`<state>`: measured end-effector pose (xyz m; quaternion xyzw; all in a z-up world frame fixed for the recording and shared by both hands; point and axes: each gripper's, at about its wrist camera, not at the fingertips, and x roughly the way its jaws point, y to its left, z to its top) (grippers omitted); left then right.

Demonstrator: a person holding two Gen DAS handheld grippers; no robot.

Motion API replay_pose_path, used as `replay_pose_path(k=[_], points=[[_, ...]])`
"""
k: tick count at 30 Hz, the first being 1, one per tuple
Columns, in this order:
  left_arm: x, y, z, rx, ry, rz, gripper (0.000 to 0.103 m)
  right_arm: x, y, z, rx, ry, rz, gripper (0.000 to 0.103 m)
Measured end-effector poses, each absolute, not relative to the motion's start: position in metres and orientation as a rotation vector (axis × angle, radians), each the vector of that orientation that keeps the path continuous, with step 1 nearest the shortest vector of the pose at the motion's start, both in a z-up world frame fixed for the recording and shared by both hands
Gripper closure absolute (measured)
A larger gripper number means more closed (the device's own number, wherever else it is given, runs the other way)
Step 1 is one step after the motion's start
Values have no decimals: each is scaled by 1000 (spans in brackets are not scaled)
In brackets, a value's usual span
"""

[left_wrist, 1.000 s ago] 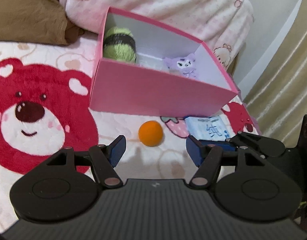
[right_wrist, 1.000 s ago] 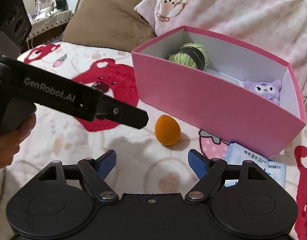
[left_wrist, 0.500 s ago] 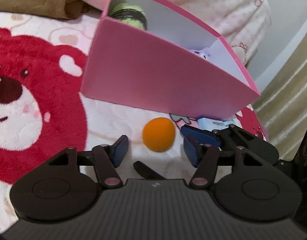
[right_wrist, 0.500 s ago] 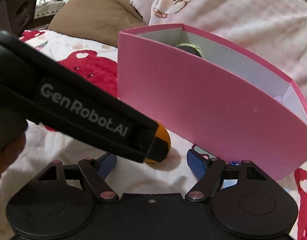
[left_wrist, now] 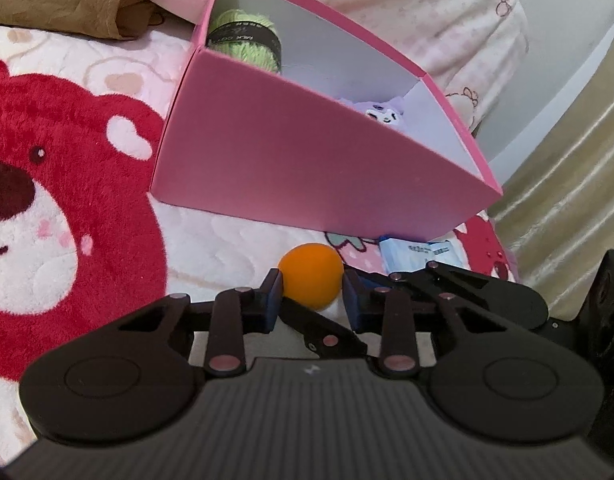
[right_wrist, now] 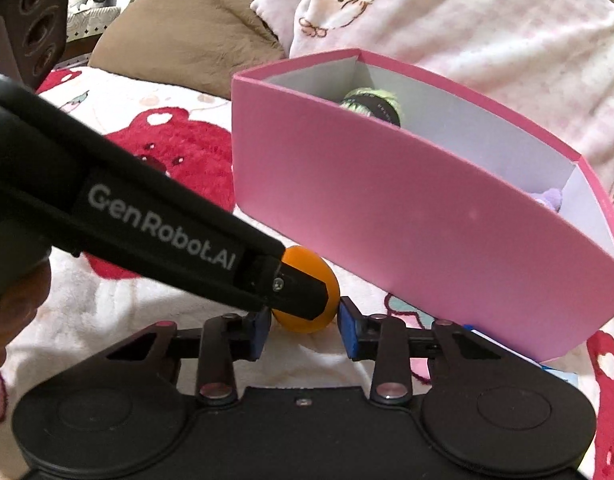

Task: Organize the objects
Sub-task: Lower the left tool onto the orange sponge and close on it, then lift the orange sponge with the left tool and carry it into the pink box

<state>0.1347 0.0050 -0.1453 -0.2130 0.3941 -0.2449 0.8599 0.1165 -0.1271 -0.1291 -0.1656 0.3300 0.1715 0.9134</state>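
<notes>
An orange ball (left_wrist: pixel 311 276) lies on the bear-print blanket just in front of the pink box (left_wrist: pixel 307 168). My left gripper (left_wrist: pixel 311 300) has its blue pads against both sides of the ball, jaws closing. In the right wrist view the ball (right_wrist: pixel 305 258) also sits between the pads of my right gripper (right_wrist: pixel 305 330), whose jaws are closing and touch its sides. One left finger (right_wrist: pixel 159 236) crosses over the ball there and hides its middle. One right finger (left_wrist: pixel 327 330) shows under the left gripper.
The pink box (right_wrist: pixel 427 232) holds green yarn (left_wrist: pixel 247 40) and a purple plush (left_wrist: pixel 387 112). A blue wipes pack (left_wrist: pixel 419 254) lies at its right corner. A brown pillow (right_wrist: pixel 187 28) and pink bedding (left_wrist: pixel 407 8) lie behind it, a curtain (left_wrist: pixel 579 160) to the right. A hand (right_wrist: pixel 19 300) holds the left gripper.
Both grippers came down and forward to the orange ball and narrowed their jaws around it. The box now fills more of both views.
</notes>
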Motion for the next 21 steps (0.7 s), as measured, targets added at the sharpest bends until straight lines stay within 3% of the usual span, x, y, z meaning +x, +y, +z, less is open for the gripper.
replay_pose_path(k=[14, 21], points=[[118, -13, -105, -338, 925, -520, 72, 96, -134, -97, -300, 729, 331, 63], [101, -15, -86, -353, 873, -528, 73, 89, -142, -72, -281, 738, 339, 63]])
